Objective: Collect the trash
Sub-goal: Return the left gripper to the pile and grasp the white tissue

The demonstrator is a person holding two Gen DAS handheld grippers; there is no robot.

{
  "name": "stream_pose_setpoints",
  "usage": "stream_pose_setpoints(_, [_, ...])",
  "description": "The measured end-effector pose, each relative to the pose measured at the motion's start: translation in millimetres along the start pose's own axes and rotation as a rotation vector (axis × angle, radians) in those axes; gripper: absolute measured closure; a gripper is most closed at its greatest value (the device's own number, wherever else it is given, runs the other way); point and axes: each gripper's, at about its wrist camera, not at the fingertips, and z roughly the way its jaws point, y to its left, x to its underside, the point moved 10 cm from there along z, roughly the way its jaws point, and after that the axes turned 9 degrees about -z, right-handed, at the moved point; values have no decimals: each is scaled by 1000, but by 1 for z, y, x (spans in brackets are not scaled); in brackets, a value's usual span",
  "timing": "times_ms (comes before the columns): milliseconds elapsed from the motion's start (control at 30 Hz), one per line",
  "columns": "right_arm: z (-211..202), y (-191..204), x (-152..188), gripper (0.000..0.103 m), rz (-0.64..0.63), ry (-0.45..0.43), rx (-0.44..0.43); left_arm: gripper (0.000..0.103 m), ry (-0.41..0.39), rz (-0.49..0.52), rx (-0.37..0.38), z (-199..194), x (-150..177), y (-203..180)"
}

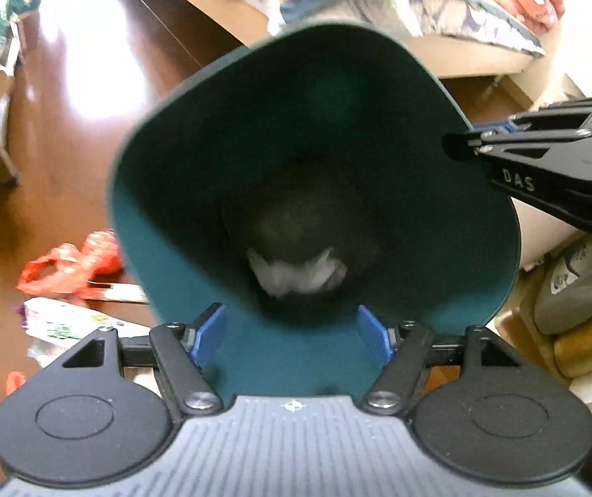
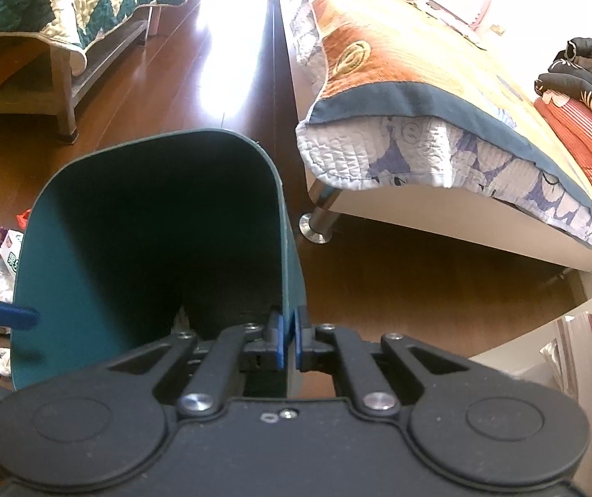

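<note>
Nearest to the left wrist camera, the left gripper (image 1: 291, 333) stands with its blue pads (image 1: 206, 333) wide apart over the mouth of the bin (image 1: 196, 223), and nothing is between them. Going from left to right in this view, on the wooden floor (image 1: 68, 157) beside the bin there lie an orange bag (image 1: 68, 267), a thin stick-like piece (image 1: 117, 290) and a white printed packet (image 1: 64, 323); these are not yet collected. Then comes the teal bin itself, and deep at its bottom lies a crumpled white wad (image 1: 296, 271), so I judge that at least one piece of trash is already inside. At the right edge the right gripper (image 1: 457, 145) reaches to the rim of the bin. In the right wrist view, the loose trash (image 2: 6, 256) shows again at the far left on the floor, next to the bin (image 2: 88, 248), and the right gripper (image 2: 289, 343) has its jaws pressed together on the thin wall of the bin, holding it. Further right stands a bed (image 2: 440, 132) with a quilt. It seems to me the task is only partly done: one wad is in, several pieces on the left remain, and the free left gripper could go for them while the right one keeps the bin.
</note>
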Motion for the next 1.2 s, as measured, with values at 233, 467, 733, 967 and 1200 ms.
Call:
stream_pose_setpoints(233, [1, 2, -5, 98, -28, -10, -8, 28, -70, -116, -80, -43, 7, 66])
stream_pose_setpoints(467, [4, -3, -4, 98, -34, -6, -20, 23, -52, -282, -253, -43, 14, 153])
stream_pose_setpoints(733, [8, -10, -1, 98, -15, -8, -16, 23, 76, -471, -366, 9, 45, 222])
stream_pose_setpoints(967, [8, -12, 1, 96, -9, -4, -24, 23, 319, -214, -336, 94, 102, 202])
stream_pose_setpoints(1200, [9, -12, 1, 95, -28, -11, -8, 23, 416, -67, -361, 145, 139, 207])
